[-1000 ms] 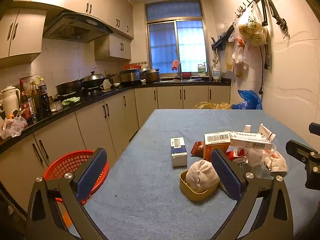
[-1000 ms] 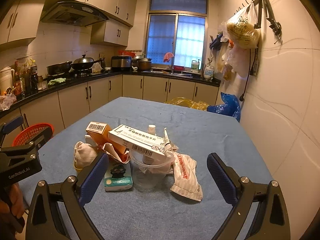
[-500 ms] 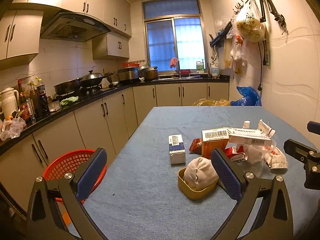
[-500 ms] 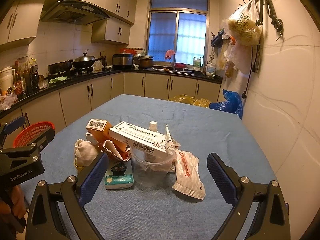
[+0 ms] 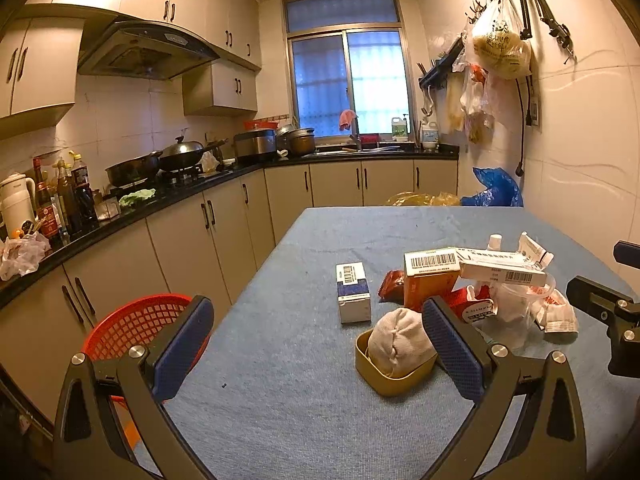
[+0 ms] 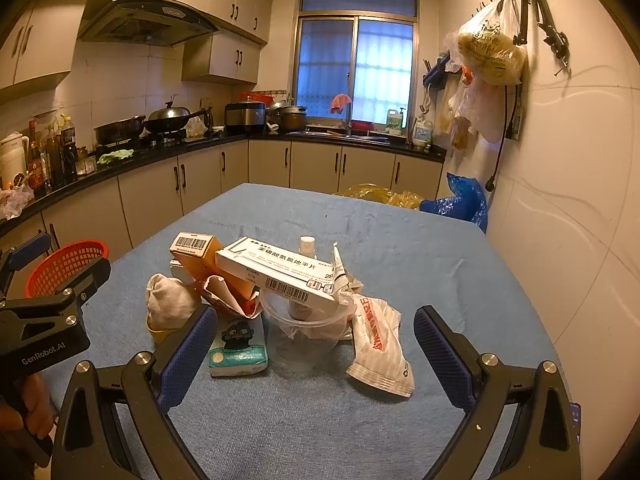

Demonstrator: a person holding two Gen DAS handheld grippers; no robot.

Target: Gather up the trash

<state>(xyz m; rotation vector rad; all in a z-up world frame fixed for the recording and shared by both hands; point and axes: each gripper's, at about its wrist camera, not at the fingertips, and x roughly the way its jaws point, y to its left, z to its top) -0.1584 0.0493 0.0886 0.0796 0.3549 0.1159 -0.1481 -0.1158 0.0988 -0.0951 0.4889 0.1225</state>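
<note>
Blue cloth covered the counter (image 6: 400, 240), and over the last second very little on it had changed: the pile of trash sat exactly as it had, while both views had drifted only slightly, the left one tipping up a touch. Nothing had been picked up, so I judged the collecting had not started.

The left gripper (image 5: 316, 344) hung above the near counter with its fingers wide and empty, the yellow dish with the cloth bundle (image 5: 394, 346) just beside its right finger. The right gripper (image 6: 316, 354) was likewise spread wide and empty, the tissue pack (image 6: 238, 346) and the clear plastic cup (image 6: 304, 334) lying between its fingers' line of reach. The long white box (image 6: 280, 274) rested across the cup, propped against the orange box (image 6: 196, 252), so it could slide if the cup were pulled first.

The red basket (image 5: 136, 324) stood off the counter's left edge, lower down. The far half of the counter lay bare; the wall ran close along the right side.
</note>
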